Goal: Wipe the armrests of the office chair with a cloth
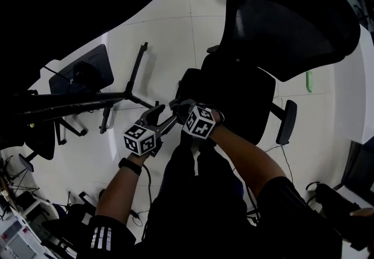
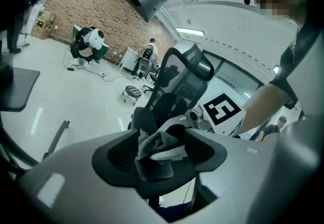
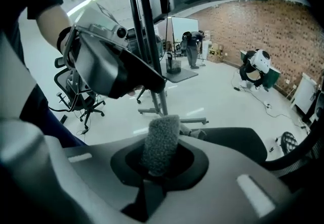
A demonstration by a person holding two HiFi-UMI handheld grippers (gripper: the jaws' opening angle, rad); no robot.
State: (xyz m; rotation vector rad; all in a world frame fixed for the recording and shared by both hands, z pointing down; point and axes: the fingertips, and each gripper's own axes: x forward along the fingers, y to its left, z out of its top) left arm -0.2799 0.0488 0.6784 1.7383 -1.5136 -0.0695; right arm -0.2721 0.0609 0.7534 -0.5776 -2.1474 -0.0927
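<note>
Cloth (image 3: 161, 143), grey, soft and light, sits bunched between both grippers just beside the office chair (image 1: 292, 24) armrest (image 1: 184, 83). The right gripper (image 3: 160, 166) clamps one end and the left gripper (image 2: 162, 149) pinches the other. It probably wipes best gripped firmly at a thick fold.

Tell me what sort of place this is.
Probably an open office or lab workspace: a mesh office chair and a wheeled stool on a glossy white floor, with a brick wall behind.

Left gripper (image 1: 167, 120) and right gripper (image 1: 177, 106) meet before the office chair (image 1: 257, 71), beside its left-side armrest (image 1: 186, 85), 1 cloth (image 3: 161, 143) between their jaws; floor stand (image 1: 131, 85) further left.
</note>
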